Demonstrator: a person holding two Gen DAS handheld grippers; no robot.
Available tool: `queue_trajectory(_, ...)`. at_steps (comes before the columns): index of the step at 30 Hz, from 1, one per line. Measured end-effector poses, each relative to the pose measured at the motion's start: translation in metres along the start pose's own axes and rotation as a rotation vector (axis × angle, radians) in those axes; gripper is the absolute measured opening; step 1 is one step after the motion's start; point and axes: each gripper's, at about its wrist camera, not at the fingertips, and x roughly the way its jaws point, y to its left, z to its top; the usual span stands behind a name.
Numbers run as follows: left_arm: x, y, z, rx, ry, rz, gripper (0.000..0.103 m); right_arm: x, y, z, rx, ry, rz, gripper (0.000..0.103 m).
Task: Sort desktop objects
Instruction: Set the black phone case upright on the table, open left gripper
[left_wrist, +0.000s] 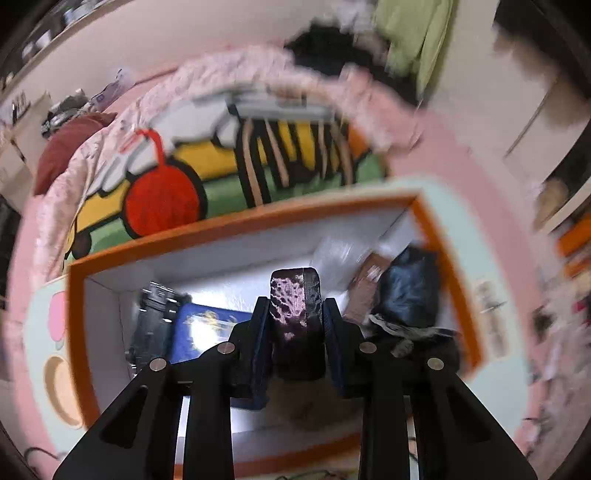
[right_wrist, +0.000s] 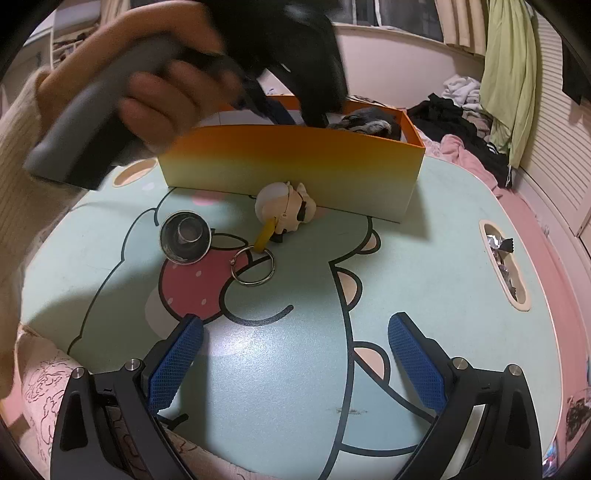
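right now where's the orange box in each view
Left wrist view: the orange box fills the centre and lower half, seen from above, its white inside showing; the left gripper holds a dark block over it.
Right wrist view: upper centre, side wall facing the camera, behind the figurine keychain.
Shared landmark: the mint cartoon table, on which the box stands.

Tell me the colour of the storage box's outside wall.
Orange fading to pale yellow; the box shows best in the right wrist view.

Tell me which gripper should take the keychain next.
Right. The right gripper is open and empty, facing the keychain on the table; the left gripper holds a dark block over the box.
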Motion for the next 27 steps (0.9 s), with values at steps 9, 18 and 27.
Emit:
queue_trajectory(9, -0.115, 0.053, -0.101, -0.023, -0.23, -0.068, 0.03, 0.001, -0.001, -0.001, -0.001, -0.001, -0.001, 0.1)
queue_trajectory(18, -0.052, 0.062, -0.149, -0.061, -0.112, -0.031, 0.03, 0.001, -0.001, -0.001, -0.002, -0.001, -0.002, 0.101)
queue_trajectory(27, -0.087, 0.046, -0.186, 0.033, -0.24, 0.012, 0.083, 0.003, -0.002, -0.001, -0.002, -0.003, -0.002, 0.101)
